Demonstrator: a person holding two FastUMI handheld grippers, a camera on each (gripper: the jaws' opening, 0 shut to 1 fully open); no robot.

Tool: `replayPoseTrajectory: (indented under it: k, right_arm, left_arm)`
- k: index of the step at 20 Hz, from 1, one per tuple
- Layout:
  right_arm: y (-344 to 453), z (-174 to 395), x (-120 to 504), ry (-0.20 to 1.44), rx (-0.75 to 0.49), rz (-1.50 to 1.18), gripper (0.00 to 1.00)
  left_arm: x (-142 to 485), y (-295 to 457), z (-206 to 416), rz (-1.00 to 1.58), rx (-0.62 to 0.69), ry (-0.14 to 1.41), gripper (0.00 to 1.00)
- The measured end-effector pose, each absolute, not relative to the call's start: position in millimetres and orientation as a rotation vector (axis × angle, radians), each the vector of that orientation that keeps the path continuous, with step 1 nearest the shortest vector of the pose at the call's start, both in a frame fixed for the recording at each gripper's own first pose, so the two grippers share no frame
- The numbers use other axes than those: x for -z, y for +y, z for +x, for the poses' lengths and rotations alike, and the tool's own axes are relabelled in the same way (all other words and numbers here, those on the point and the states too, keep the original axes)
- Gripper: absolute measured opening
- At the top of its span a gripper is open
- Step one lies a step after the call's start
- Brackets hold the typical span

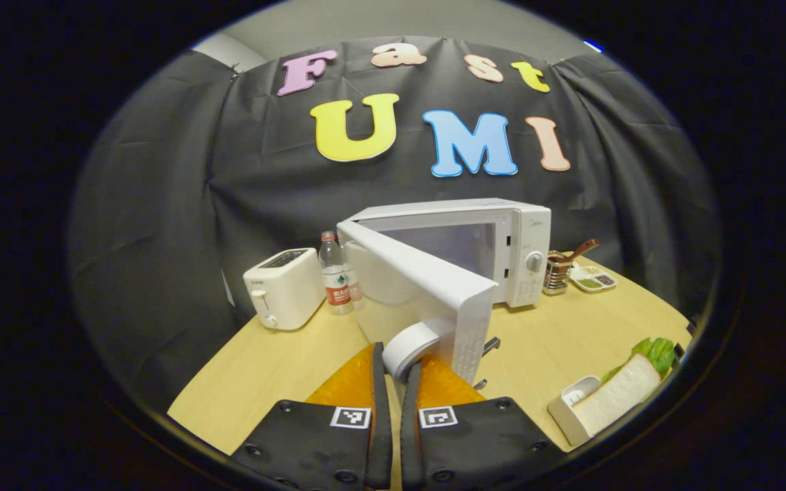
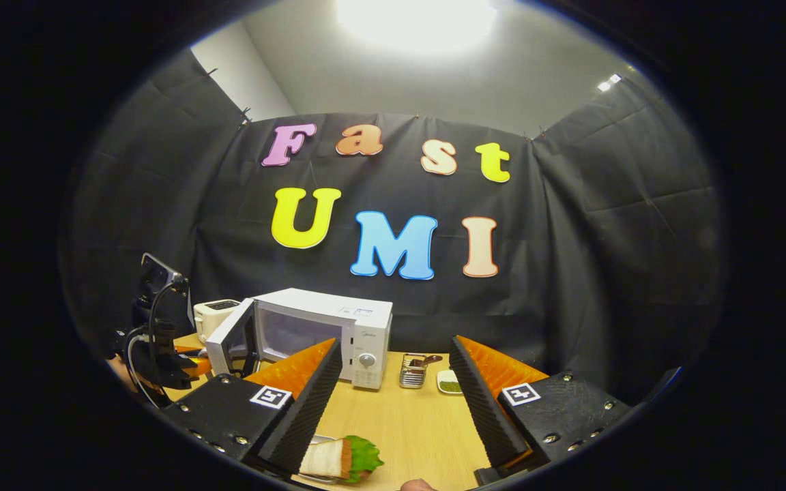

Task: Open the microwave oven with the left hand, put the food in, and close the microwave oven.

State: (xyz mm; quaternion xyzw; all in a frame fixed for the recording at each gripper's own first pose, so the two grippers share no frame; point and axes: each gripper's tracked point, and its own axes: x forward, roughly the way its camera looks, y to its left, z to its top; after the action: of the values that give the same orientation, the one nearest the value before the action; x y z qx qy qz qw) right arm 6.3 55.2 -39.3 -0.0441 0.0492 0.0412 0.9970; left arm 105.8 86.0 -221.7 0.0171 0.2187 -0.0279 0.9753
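The white microwave stands at the back of the wooden table, its door swung partway open toward me. My left gripper is shut on the door's round white handle. A sandwich with lettuce lies in a white tray at the right. In the right gripper view, my right gripper is open and hovers just above and behind the sandwich, with nothing between its fingers. The microwave with its open door and the left gripper appear farther off at the left.
A white toaster and a water bottle stand left of the microwave. A metal utensil holder and a small dish sit to its right. The black cloth wall closes the back and sides. Bare tabletop lies in front of the microwave.
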Motion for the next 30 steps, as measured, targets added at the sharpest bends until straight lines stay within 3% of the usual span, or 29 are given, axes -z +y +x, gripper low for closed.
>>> replayPoseTrajectory:
  k: [16, 21, 24, 26, 28, 30]
  right_arm:
    - [168, 7, 57, 0.142, -0.066, -0.082, 0.96]
    - [153, 20, 66, 0.159, -0.039, -0.086, 0.95]
    - [134, 30, 73, 0.194, -0.042, -0.07, 0.95]
    - [122, 38, 78, 0.222, -0.053, -0.033, 0.95]
    - [113, 42, 88, 0.267, -0.081, 0.006, 0.95]
    - [104, 44, 104, 0.333, -0.12, 0.04, 0.95]
  left_arm:
    - [238, 187, 92, -0.058, 0.126, 0.453, 0.13]
    - [229, 215, 77, -0.106, 0.045, 0.44, 0.19]
    - [194, 231, 67, -0.112, -0.02, 0.36, 0.19]
    - [169, 235, 63, -0.106, -0.058, 0.314, 0.31]
    - [146, 229, 58, -0.124, -0.068, 0.274, 0.6]
    - [126, 229, 54, -0.115, -0.105, 0.235, 0.97]
